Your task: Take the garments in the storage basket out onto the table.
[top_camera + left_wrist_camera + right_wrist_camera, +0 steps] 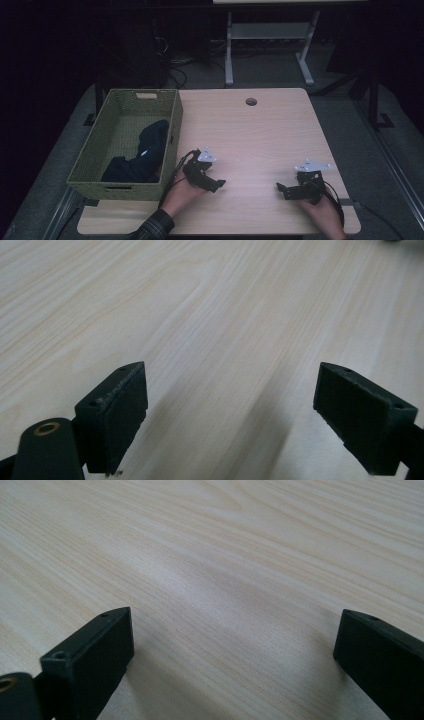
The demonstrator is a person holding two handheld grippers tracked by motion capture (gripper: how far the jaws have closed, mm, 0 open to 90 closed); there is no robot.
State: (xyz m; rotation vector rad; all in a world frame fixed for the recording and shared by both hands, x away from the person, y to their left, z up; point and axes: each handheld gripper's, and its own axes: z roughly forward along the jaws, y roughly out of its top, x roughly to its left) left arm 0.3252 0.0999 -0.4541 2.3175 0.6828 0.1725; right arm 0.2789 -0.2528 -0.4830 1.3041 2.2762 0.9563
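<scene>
Both grippers — left gripper [218, 184], right gripper [281, 189] — rest empty, jaws spread, near the table's [260, 130] front edge; the dark cloth [142, 155] lies in the basket [172, 131] at the left edge — nearer the left.

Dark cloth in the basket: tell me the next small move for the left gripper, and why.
Probably lift the left gripper off the table and swing it toward the green basket. Its jaws stand open with only bare wood between them, and the dark cloth lies inside the basket just to its left, nearer than to the right gripper.

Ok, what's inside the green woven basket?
The basket holds a dark garment, bunched toward its right side. Whatever lies beneath the cloth is covered.
</scene>
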